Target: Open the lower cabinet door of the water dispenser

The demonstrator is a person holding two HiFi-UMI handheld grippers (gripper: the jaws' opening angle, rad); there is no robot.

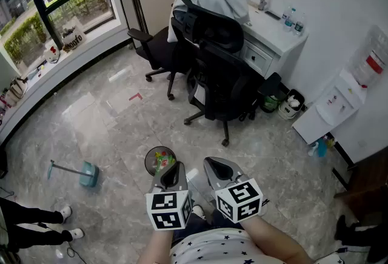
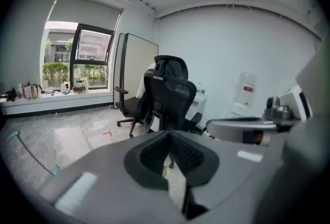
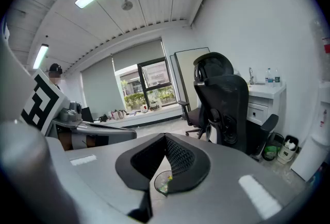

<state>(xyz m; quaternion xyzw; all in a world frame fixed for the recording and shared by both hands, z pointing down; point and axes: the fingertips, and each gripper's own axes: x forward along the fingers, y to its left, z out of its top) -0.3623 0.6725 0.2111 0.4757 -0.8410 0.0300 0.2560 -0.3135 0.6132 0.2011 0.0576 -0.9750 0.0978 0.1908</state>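
The white water dispenser (image 1: 337, 102) stands against the right wall, its lower cabinet door (image 1: 310, 127) closed. Both grippers hang in front of my body, far from it and touching nothing. My left gripper (image 1: 174, 168) is shut and empty, its jaw tips meeting in the left gripper view (image 2: 167, 136). My right gripper (image 1: 213, 164) is shut and empty too, its tips together in the right gripper view (image 3: 165, 140). The dispenser (image 2: 243, 98) shows small at the right in the left gripper view. Only its lower part (image 3: 313, 158) shows at the right edge of the right gripper view.
Two black office chairs (image 1: 219, 77) stand between me and a white sink cabinet (image 1: 273, 38). A round bin (image 1: 160, 160) sits just ahead of the grippers. A blue dustpan (image 1: 88, 173) lies on the floor at the left. Someone's feet (image 1: 63, 223) show at the lower left.
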